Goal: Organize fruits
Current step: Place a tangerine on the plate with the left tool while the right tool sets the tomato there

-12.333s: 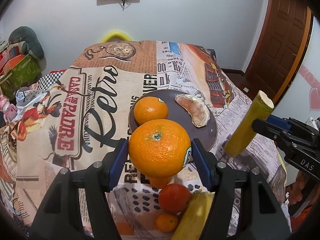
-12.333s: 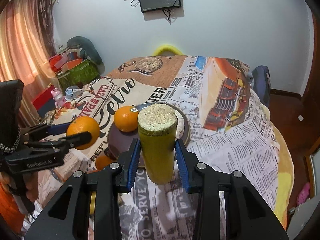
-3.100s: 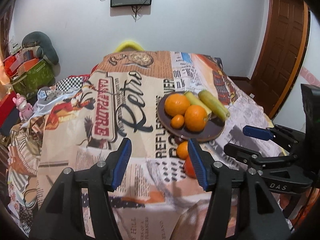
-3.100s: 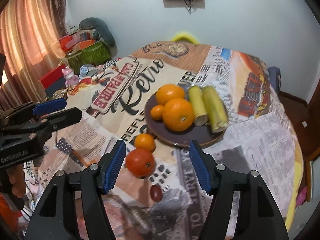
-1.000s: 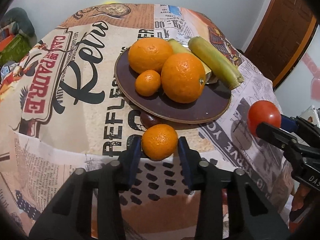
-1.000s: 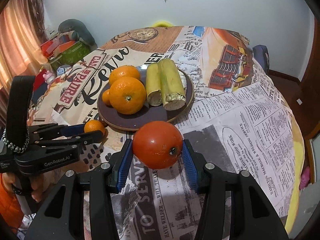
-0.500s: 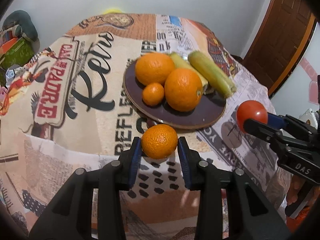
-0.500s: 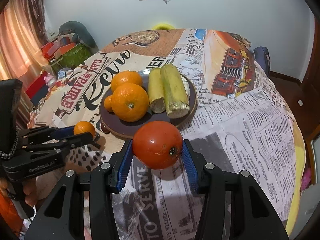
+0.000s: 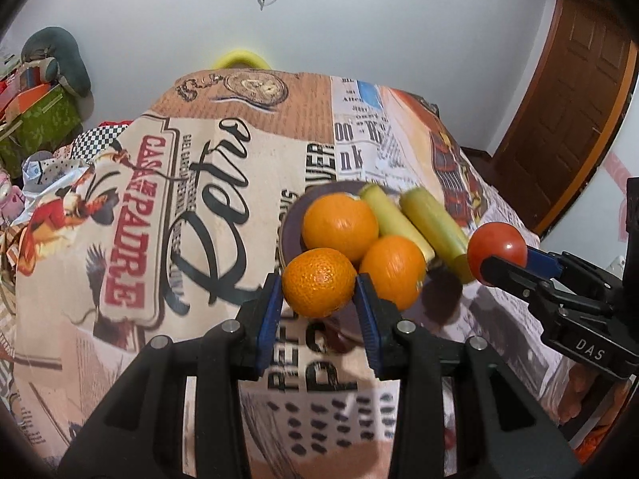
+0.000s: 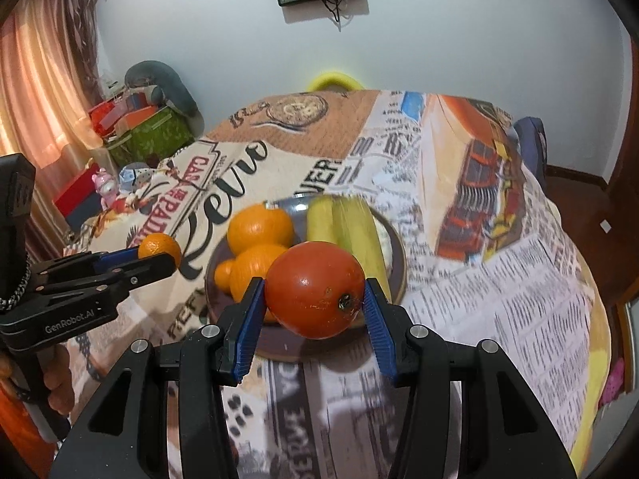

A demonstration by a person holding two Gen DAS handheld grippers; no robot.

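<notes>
Left gripper (image 9: 319, 299): jaws pinch a mandarin (image 9: 318, 282), held clear of the cloth (image 9: 191, 215) at the near rim of the plate (image 10: 399, 263). Right gripper (image 10: 315, 311): jaws clamp a tomato (image 10: 315, 289), held above the plate's near edge. On the plate: 2 oranges (image 9: 339, 228), 2 yellow-green stalks (image 9: 433, 221) lying side by side, and 1 small orange fruit (image 10: 223, 276), likely another mandarin, partly hidden. A small dark item (image 9: 337, 339) sits on the cloth below the plate; blurred, not identifiable.
</notes>
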